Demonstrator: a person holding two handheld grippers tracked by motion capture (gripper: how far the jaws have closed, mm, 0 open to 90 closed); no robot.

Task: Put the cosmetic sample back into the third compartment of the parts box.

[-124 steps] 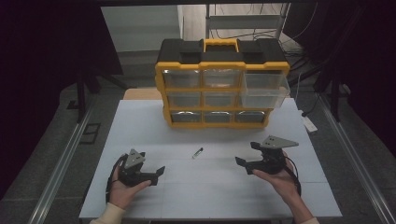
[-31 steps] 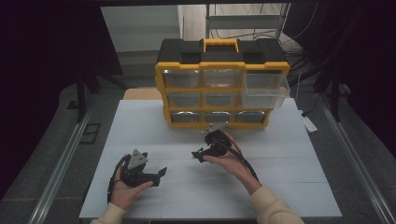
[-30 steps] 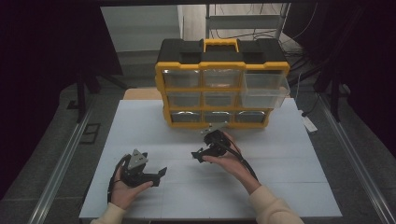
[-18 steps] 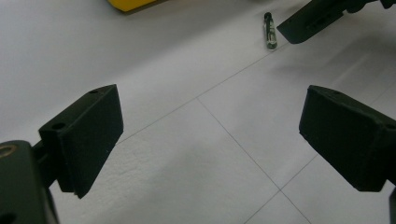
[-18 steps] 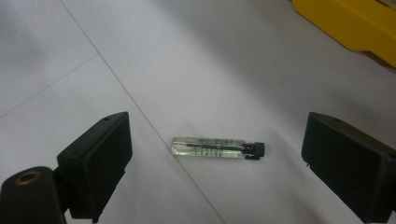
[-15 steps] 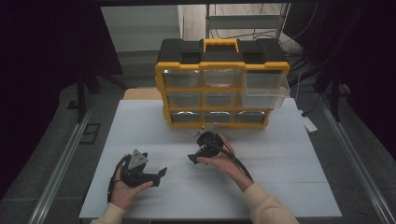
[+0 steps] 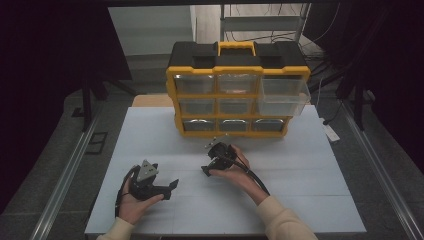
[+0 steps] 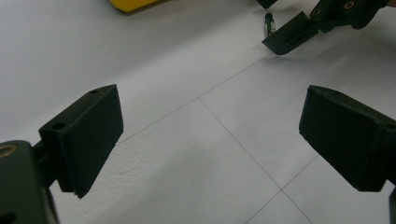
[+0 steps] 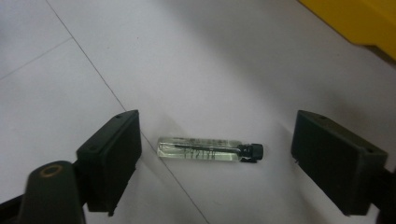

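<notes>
- One glass vial, black-capped, lies flat on the desk mid-surface, before the yellow organiser.
- Right gripper: jaws wide apart, straddling the vial, untouched.
- Left gripper: wide open, empty, near the desk's front-left corner.

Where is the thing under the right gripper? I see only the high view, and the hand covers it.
Observer: A small glass vial lies flat on the table, between the right gripper's open jaws.
Operator: Do the jaws touch it?
Observer: No, both stand apart from it, one past each end.
Operator: Which end has the cap?
Observer: In the right gripper view the black cap points to the right-hand jaw.
Operator: And the left gripper?
Observer: The left gripper is open over bare table, with nothing between its jaws.
</notes>
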